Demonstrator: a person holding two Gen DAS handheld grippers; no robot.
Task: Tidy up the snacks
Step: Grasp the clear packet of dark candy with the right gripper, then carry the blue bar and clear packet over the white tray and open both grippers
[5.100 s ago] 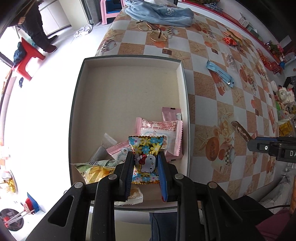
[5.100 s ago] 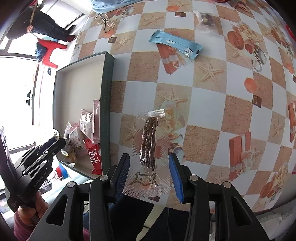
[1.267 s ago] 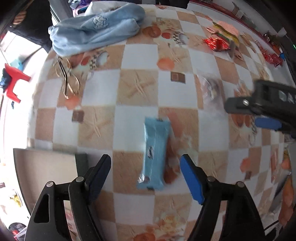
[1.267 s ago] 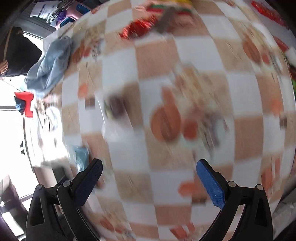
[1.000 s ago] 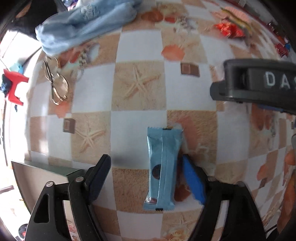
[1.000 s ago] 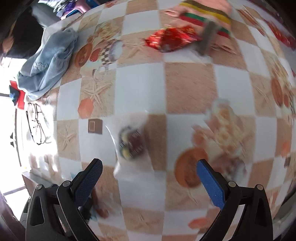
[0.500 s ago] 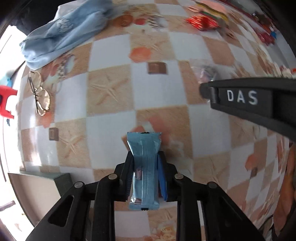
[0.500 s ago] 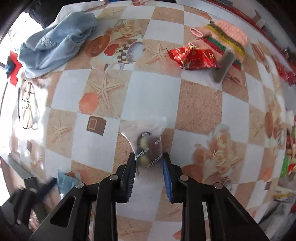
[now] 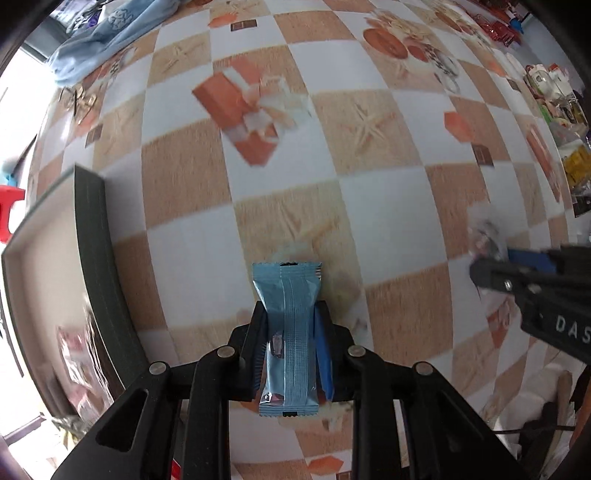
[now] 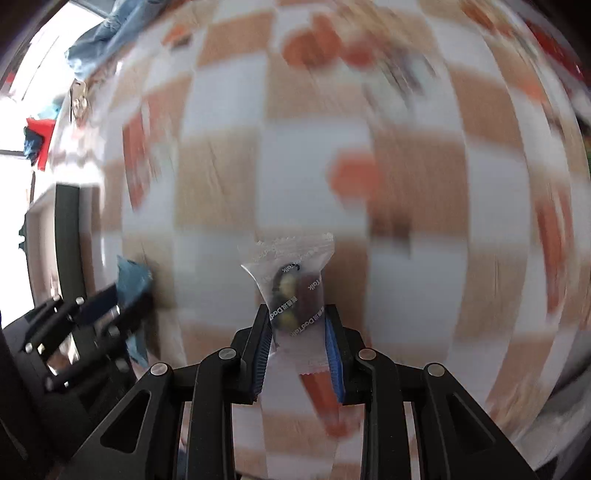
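My left gripper [image 9: 290, 314] is shut on a light blue snack bar [image 9: 290, 332], held lengthwise above the checkered tablecloth. The dark-rimmed box [image 9: 99, 266] lies to its left, with pink snack packets [image 9: 75, 354] blurred inside. My right gripper [image 10: 295, 317] is shut on a clear packet of dark and yellow sweets [image 10: 293, 295]. In the left wrist view the right gripper [image 9: 491, 262] shows at the right edge with that clear packet [image 9: 485, 236]. In the right wrist view the left gripper [image 10: 125, 299] with the blue bar [image 10: 133, 278] appears at the left, beside the box's rim [image 10: 68, 236].
A light blue cloth [image 9: 110, 33] and a pair of glasses [image 9: 79, 99] lie at the far left of the table. Packaged goods [image 9: 561, 107] crowd the far right edge. A red stool [image 9: 9, 210] stands on the floor beyond the box.
Both grippers closed on their snacks, lifted them and carried them across the table toward the box, which now shows at the left of both views.
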